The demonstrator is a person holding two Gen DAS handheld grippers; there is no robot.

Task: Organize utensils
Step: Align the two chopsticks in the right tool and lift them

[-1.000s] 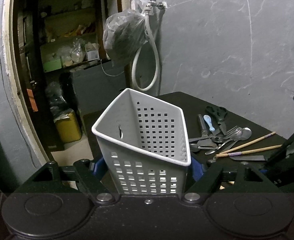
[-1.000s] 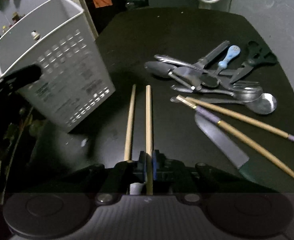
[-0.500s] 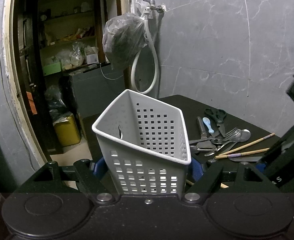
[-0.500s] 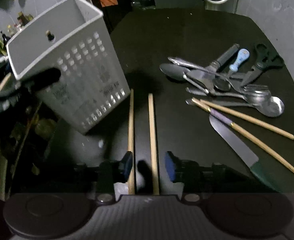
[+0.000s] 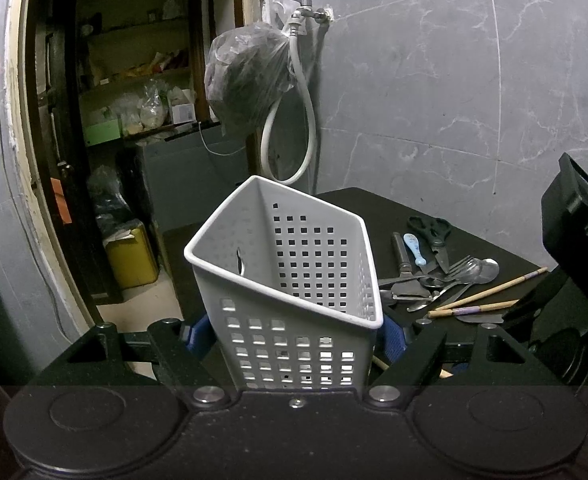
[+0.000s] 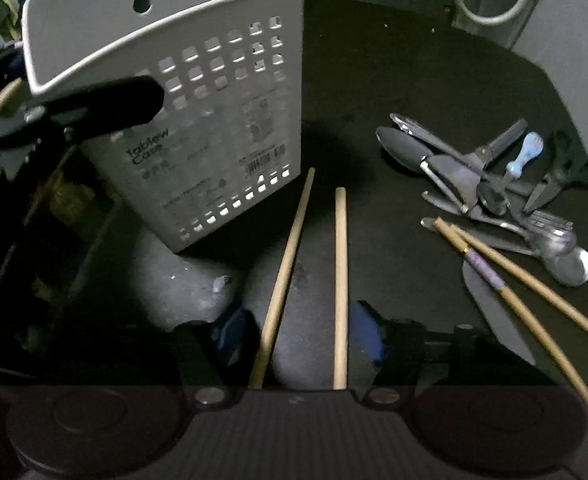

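My left gripper [image 5: 294,330] is shut on the white perforated utensil basket [image 5: 294,280] and holds it tilted at the near left edge of the black table [image 5: 374,208]; the basket also shows in the right wrist view [image 6: 197,112]. My right gripper [image 6: 298,332] is open above two plain wooden chopsticks [image 6: 340,280] that lie side by side on the table, apart from its blue pads. A pile of utensils [image 6: 494,196] lies to the right: spoons, a fork, a peeler, scissors [image 5: 434,232], a knife [image 6: 494,312] and two purple-banded chopsticks [image 6: 526,280].
A grey marble wall with a tap, a white hose [image 5: 306,128] and a hanging plastic bag [image 5: 245,84] stands behind the table. An open doorway with shelves [image 5: 133,100] is at the left. The table's near left edge drops off beside the basket.
My right gripper has opened and let go of a wooden chopstick, then drawn back and up. Both plain chopsticks now lie on the table. The left gripper still holds the basket.
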